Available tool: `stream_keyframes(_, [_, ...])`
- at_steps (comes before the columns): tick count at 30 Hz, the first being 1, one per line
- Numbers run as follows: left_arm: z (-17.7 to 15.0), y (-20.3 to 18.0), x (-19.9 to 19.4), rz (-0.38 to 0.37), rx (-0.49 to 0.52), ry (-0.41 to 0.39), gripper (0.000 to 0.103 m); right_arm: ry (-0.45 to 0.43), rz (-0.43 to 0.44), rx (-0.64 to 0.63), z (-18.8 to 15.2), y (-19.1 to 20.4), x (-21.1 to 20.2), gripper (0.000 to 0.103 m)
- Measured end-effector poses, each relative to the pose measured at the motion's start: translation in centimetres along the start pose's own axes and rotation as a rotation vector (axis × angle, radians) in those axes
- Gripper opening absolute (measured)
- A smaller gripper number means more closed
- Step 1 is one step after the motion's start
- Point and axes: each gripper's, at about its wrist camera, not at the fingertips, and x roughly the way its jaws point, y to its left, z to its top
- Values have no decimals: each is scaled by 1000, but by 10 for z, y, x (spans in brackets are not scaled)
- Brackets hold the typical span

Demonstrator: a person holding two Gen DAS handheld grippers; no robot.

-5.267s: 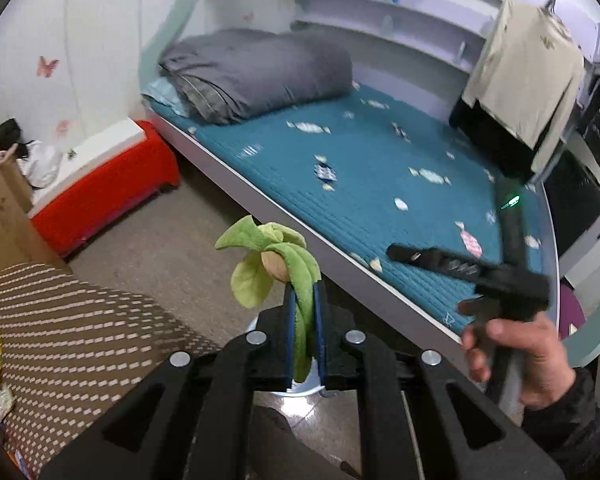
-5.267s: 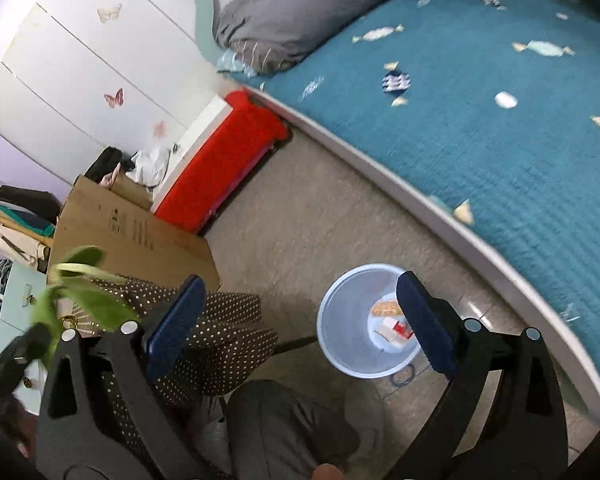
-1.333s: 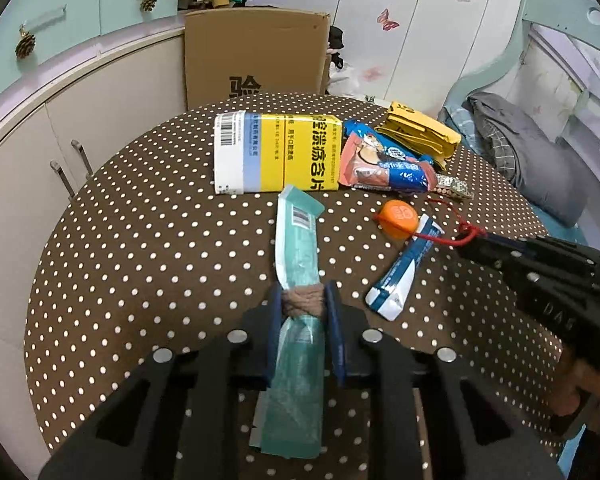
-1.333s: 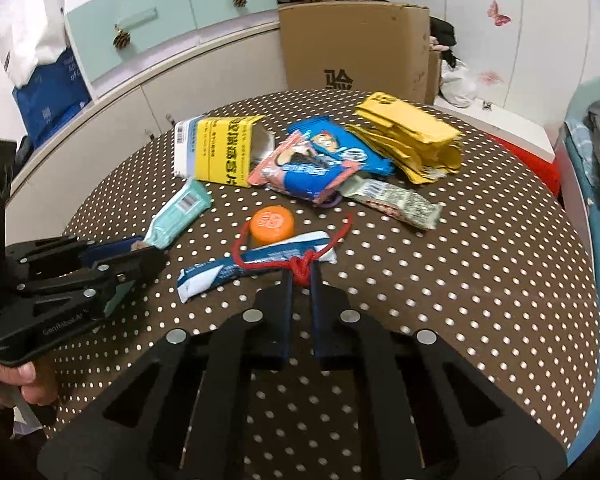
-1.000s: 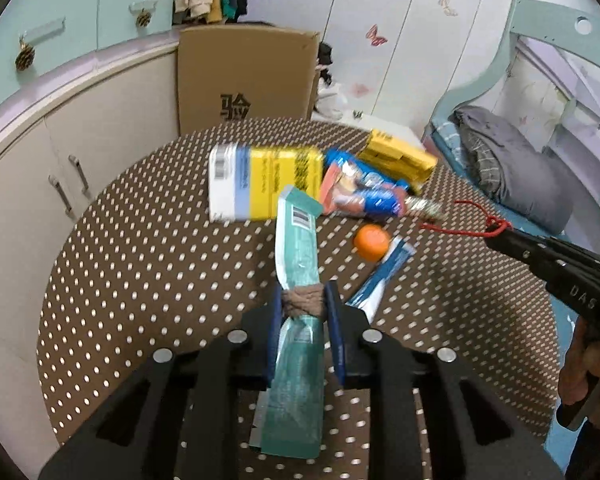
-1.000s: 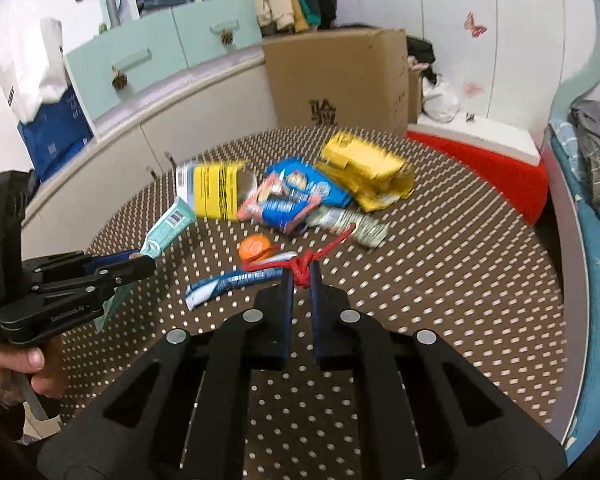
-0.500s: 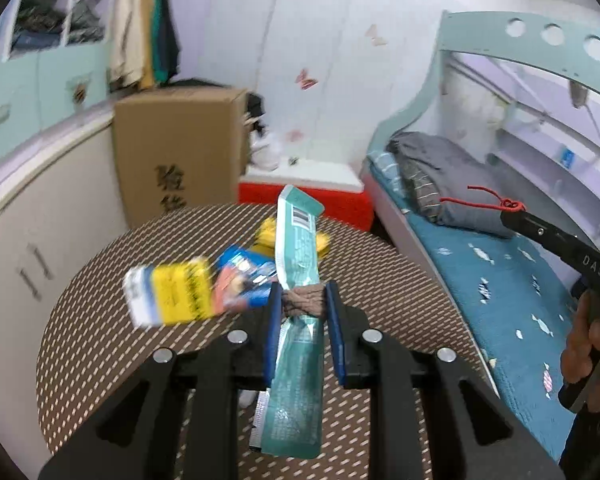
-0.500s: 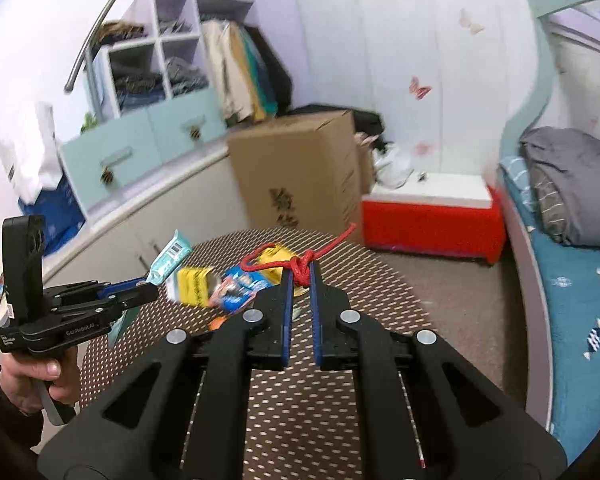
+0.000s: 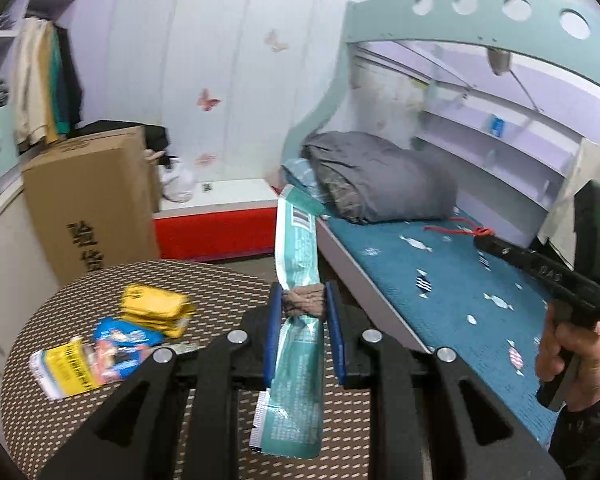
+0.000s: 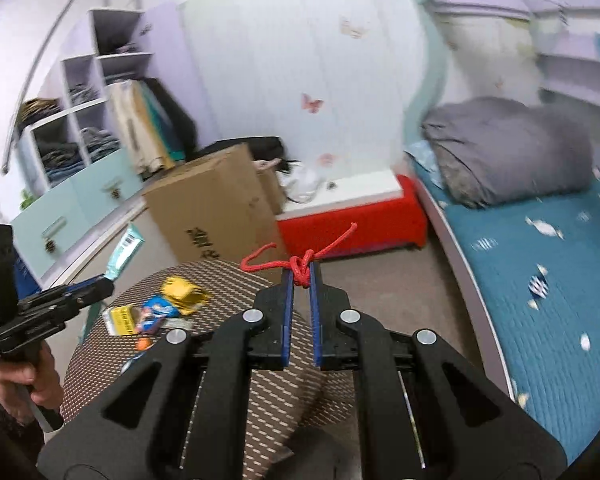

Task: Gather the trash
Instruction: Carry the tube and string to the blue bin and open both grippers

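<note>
My left gripper is shut on a long teal wrapper with a brown band around its middle, held up in the air past the round dotted table. My right gripper is shut on a knotted red string, also lifted above the table edge. In the left wrist view the right gripper shows at the right with the red string over the bed. In the right wrist view the left gripper shows at the left with the teal wrapper.
On the table lie a yellow packet, a blue snack bag and a yellow-white box. A cardboard box, a red bench and the bed with teal cover and grey quilt surround it.
Both grippers have lifted off the table with their items and swung right, toward the bed. The table and its leftover trash have dropped to the lower left of both views.
</note>
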Motion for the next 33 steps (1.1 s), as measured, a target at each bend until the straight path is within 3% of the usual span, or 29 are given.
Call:
stream_keyframes(5, [0, -37, 27, -65, 35, 44, 21, 65, -55, 107, -19, -48, 11, 8])
stream_keyframes(12, [-9, -74, 67, -111, 77, 121, 21, 244, -120, 298, -83, -120, 63, 8])
stream_keyframes(21, [-30, -111, 130, -144, 128, 260, 21, 438, -135, 504, -159, -182, 122, 11])
stream_keyframes(23, [-38, -120, 146, -148, 139, 294, 21, 461, -142, 536, -169, -192, 128, 36])
stream_keyframes(24, [-43, -125, 156, -152, 144, 316, 21, 457, -148, 558, -174, -197, 127, 69])
stream_keyframes(25, [-46, -129, 164, -155, 148, 334, 21, 445, -152, 571, -177, -201, 125, 76])
stream_keyframes(33, [-70, -153, 217, -164, 176, 450, 21, 328, -181, 618, -174, -221, 75, 80])
